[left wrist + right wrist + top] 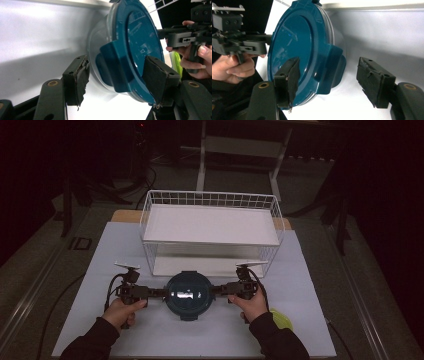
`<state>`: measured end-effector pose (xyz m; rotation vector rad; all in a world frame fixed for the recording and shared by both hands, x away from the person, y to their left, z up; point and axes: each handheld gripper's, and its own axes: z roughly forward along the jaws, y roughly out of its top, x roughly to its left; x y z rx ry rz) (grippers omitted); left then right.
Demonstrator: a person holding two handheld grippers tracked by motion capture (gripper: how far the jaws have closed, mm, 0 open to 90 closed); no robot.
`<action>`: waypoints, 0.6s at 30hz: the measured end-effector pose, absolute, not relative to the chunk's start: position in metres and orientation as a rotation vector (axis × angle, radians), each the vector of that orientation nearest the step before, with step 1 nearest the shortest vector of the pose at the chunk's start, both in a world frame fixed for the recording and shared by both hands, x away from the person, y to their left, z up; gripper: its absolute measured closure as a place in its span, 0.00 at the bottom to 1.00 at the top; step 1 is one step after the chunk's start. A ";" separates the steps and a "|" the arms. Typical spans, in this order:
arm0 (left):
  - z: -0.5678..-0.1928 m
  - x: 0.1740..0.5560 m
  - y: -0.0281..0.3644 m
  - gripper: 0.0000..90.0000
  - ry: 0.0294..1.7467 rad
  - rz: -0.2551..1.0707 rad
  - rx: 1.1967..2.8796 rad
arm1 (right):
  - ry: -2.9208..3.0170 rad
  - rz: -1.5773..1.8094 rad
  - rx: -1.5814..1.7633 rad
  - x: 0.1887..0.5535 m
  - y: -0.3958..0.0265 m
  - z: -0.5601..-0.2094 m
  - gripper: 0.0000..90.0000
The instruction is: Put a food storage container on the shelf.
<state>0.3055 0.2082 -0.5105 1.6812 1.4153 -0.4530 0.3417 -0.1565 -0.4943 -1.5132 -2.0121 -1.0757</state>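
high view: left hand-held gripper [161,293] and right hand-held gripper [216,290], both part-open, straddle the container [187,295] latches.

In the high view, a yellow-green object [283,320] at the table's near right lies mostly behind the person's right sleeve [277,340], so its shape cannot be told. The round dark-teal plastic lid [187,295] reflects glare, hiding whatever sits under it. The back of the room is too dark to read. In the left gripper view, the lid's top is cut off by the upper edge.
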 end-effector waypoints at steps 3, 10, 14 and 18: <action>-0.514 0.307 0.208 0.47 1.428 -0.480 1.669 | -2.002 -1.055 -1.509 0.343 -0.154 -0.496 0.41; -0.521 0.311 0.205 0.52 1.436 -0.569 1.623 | -1.996 -1.019 -1.518 0.344 -0.150 -0.500 0.45; -0.524 0.312 0.207 0.55 1.434 -0.608 1.601 | -1.948 -1.000 -1.536 0.345 -0.150 -0.505 0.49; -0.526 0.313 0.209 0.56 1.428 -0.644 1.582 | -1.870 -1.007 -1.549 0.346 -0.152 -0.508 0.56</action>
